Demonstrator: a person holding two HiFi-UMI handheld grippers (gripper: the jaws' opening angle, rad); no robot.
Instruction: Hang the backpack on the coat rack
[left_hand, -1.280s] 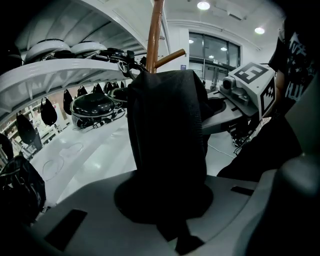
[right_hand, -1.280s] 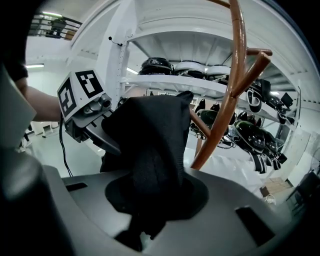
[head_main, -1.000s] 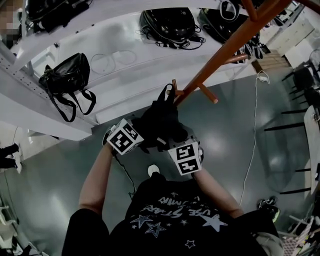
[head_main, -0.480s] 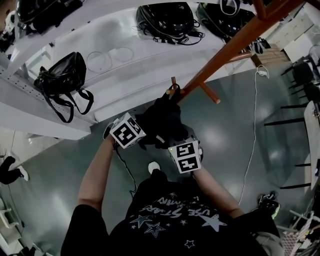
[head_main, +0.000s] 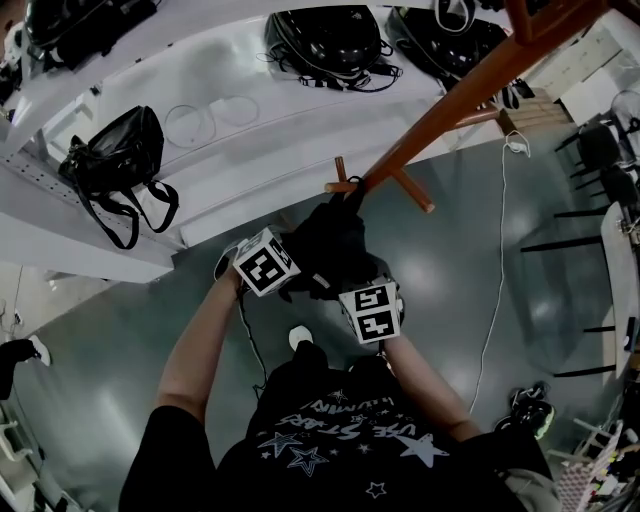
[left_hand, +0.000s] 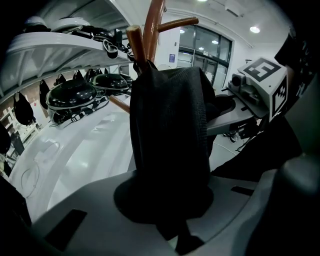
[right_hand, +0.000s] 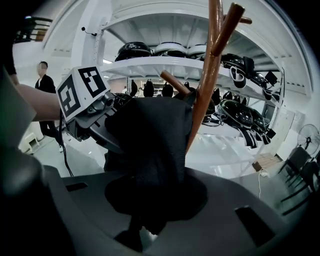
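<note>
The black backpack hangs between my two grippers, just under the brown coat rack's slanted pole. Its top sits at the base of an upturned peg. In the left gripper view that peg sticks up out of the backpack's top, so the loop seems to be round it. My left gripper is shut on the backpack's fabric from the left. My right gripper is shut on the fabric from the right. The fabric hides the fingertips of both.
White shelves behind the rack carry a black handbag and several black bags. A second peg juts toward me. A white cable runs over the grey floor, with dark chairs at the right. A person stands far left.
Both grippers and the backpack have sunk a little. The backpack's top has slid down from beside the peg's tip to the peg's base.
</note>
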